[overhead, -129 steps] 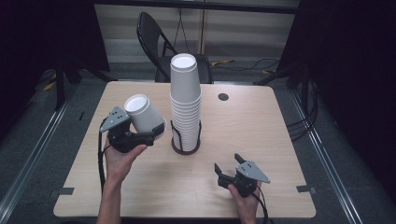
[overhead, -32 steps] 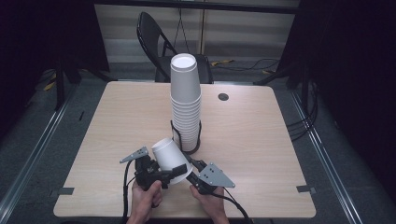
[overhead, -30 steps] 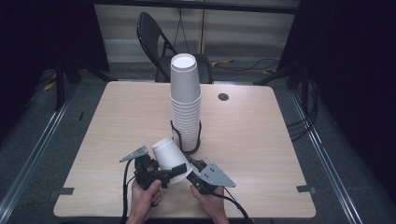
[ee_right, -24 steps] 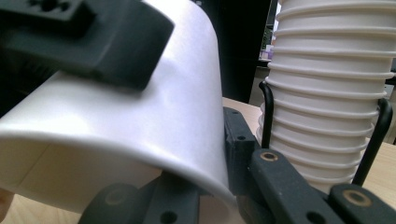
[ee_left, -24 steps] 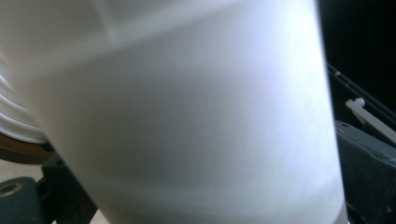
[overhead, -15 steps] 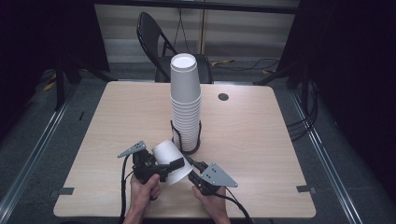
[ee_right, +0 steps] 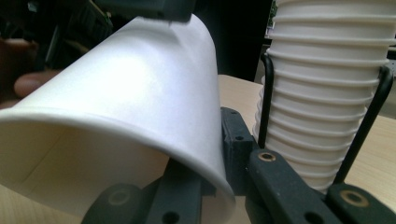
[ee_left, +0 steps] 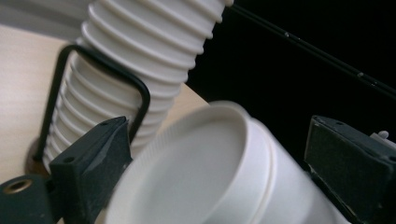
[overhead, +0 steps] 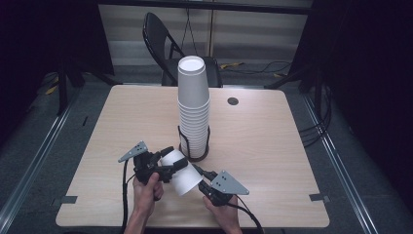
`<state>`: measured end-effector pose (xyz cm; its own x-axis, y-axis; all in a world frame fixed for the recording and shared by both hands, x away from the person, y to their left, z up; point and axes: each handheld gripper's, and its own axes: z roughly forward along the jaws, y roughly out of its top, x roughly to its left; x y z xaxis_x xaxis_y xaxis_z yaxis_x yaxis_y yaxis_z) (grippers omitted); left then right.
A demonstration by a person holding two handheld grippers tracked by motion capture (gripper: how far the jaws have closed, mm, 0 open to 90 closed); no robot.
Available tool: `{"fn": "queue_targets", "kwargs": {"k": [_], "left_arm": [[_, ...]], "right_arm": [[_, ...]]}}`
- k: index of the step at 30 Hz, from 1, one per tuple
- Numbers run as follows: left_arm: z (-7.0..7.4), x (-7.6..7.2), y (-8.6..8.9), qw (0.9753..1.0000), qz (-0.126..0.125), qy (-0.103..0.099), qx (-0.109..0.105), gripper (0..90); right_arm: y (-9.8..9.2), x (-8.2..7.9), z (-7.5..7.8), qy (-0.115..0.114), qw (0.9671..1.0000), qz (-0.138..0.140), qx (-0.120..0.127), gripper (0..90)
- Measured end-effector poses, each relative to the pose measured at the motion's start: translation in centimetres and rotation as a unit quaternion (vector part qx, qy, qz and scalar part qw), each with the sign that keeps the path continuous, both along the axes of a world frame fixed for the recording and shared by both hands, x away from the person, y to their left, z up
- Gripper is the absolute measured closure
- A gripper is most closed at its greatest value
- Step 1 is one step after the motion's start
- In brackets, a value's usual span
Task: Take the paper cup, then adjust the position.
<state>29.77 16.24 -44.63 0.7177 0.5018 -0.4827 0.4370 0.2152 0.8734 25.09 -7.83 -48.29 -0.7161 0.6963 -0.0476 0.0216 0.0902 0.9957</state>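
Item 1, lower centre of the high view: a single white paper cup (overhead: 179,171) is being held on its side just above the desk (overhead: 272,146), between the two grippers. The left gripper (overhead: 168,165) is being kept clenched around the cup's narrow base end, one jaw on each side of it in the left gripper view. The right gripper (overhead: 200,174) is being pressed in at the wide mouth; in the right gripper view the rim (ee_right: 116,135) is being straddled, one jaw inside the wall and one outside, so it is judged to be grasping the rim, though full closure cannot be told.

Item 2, centre of the frame, just beyond the cup: a tall stack of cups (overhead: 194,105) is being kept upright in a black wire holder (overhead: 194,146).

Item 3, upper part of the frame, beyond the desk: a dark folding chair (overhead: 163,44) is standing.

Step in hand, as judged: the cup is being passed from one gripper to the other. Next move: a firm right grip is being called for before the left is released, with care that the thin rim is not crushed.
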Motion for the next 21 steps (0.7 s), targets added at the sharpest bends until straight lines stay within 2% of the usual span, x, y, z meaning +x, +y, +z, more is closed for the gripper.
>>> {"fn": "queue_targets", "kwargs": {"k": [1, 5, 8, 10, 12, 13, 18, 21], "left_arm": [[0.1, 0.1, 0.2, 0.9999, 0.000, -0.011, -0.002, 8.0], [0.4, 0.2, 0.9, 0.9993, 0.007, -0.035, 0.010, 9.4], [0.4, 0.2, 1.4, 0.9986, 0.013, -0.044, 0.024, 15.6], [0.4, 0.2, 1.6, 0.9980, 0.029, -0.041, 0.038, 15.5], [0.3, 0.2, 1.8, 0.9971, 0.030, -0.047, 0.051, 15.6], [0.3, 0.1, 1.9, 0.9964, 0.028, -0.053, 0.060, 15.6], [0.4, -0.3, 2.1, 0.9934, 0.031, -0.076, 0.080, 15.6], [0.5, -0.5, 2.1, 0.9894, 0.033, -0.090, 0.108, 15.6]], "right_arm": [[0.0, 0.0, 0.0, 0.002, 1.0000, 0.000, -0.003, 86.1], [-0.3, 0.0, 0.0, 0.016, 0.9998, -0.002, -0.011, 86.1], [-0.6, 0.2, 0.0, 0.032, 0.9992, -0.005, -0.021, 86.1], [-0.7, 0.2, 0.0, 0.037, 0.9989, -0.008, -0.026, 86.2], [-1.0, 0.3, 0.1, 0.049, 0.9982, -0.009, -0.034, 86.2], [-1.1, 0.3, 0.1, 0.051, 0.9979, -0.009, -0.038, 86.2], [-1.5, 0.7, 0.3, 0.071, 0.9960, -0.018, -0.052, 86.3], [-1.7, 0.9, 0.3, 0.083, 0.9949, -0.017, -0.054, 86.3]]}}
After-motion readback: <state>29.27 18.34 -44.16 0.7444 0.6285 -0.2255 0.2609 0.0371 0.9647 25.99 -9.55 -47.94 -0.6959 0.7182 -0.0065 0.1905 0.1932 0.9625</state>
